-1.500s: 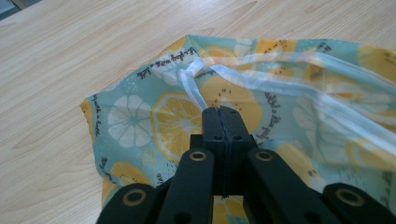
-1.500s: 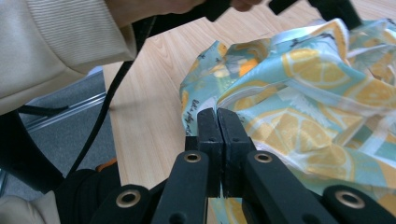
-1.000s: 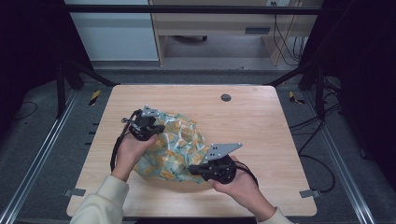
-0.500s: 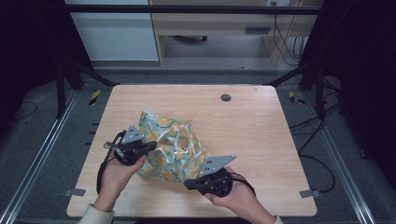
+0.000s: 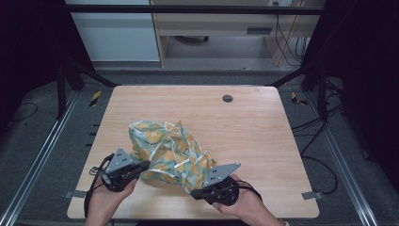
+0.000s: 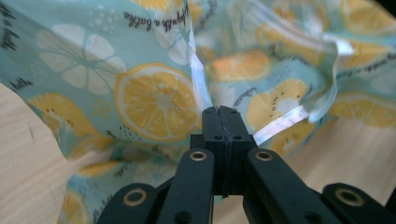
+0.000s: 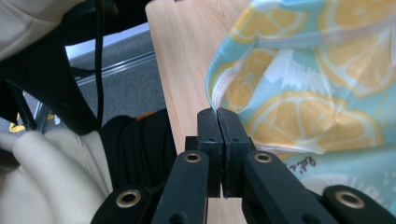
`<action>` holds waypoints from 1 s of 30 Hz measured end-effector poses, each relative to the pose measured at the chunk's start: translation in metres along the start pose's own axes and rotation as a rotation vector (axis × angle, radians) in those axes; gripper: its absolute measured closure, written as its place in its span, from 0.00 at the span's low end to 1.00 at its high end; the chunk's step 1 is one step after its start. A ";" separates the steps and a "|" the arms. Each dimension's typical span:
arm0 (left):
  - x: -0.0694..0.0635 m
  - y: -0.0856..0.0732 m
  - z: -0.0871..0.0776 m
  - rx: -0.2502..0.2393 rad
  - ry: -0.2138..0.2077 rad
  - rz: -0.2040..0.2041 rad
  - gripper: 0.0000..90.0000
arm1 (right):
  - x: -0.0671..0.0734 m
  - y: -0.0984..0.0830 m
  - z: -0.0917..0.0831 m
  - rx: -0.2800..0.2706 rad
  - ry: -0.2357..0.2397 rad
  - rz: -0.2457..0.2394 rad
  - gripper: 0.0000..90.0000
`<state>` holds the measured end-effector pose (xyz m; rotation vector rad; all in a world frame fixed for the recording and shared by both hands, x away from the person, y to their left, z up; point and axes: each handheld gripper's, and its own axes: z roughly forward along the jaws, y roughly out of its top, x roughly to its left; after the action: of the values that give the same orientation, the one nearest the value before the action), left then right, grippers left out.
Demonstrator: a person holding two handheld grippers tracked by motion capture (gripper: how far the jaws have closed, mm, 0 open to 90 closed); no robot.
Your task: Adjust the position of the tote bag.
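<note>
High view: both hands low at near edge (jaws clamped on lemon-print bag [image 5: 169, 153] corners).

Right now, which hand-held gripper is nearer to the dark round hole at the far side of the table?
The right hand-held gripper. It sits at the near edge, closer below the hole; the left hand-held gripper is farther off to the left. Both are clamped on the lemon-print cloth.

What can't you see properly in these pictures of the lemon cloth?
- High view: the underside of the lemon cloth is hidden by its own bunched folds.
- Left gripper view: the far folds are blurred; the print's small writing cannot be read.
- Right gripper view: the cloth is cut off by the top and right edges.
- High view: the small dark round thing on the table is too small to identify.
</note>
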<state>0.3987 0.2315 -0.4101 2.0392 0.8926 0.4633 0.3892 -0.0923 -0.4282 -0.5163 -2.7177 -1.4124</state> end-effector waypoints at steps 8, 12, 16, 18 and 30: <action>0.003 -0.022 0.014 0.059 -0.013 -0.021 1.00 | -0.010 -0.016 0.003 0.043 -0.005 0.022 0.99; 0.001 -0.027 0.022 0.095 -0.013 -0.008 1.00 | -0.016 -0.023 0.006 0.067 -0.017 0.040 0.99; 0.002 -0.031 0.029 0.114 -0.002 -0.006 1.00 | -0.022 -0.028 0.007 0.084 -0.043 0.048 0.99; 0.003 -0.033 0.032 0.122 -0.007 -0.012 1.00 | -0.026 -0.030 0.007 0.089 -0.060 0.055 0.99; 0.005 -0.038 0.043 0.142 -0.001 -0.013 1.00 | -0.039 -0.039 0.006 0.099 -0.113 0.100 0.99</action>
<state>0.4117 0.2259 -0.4659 2.1605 0.9615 0.4020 0.4149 -0.1193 -0.4696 -0.7357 -2.7859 -1.2545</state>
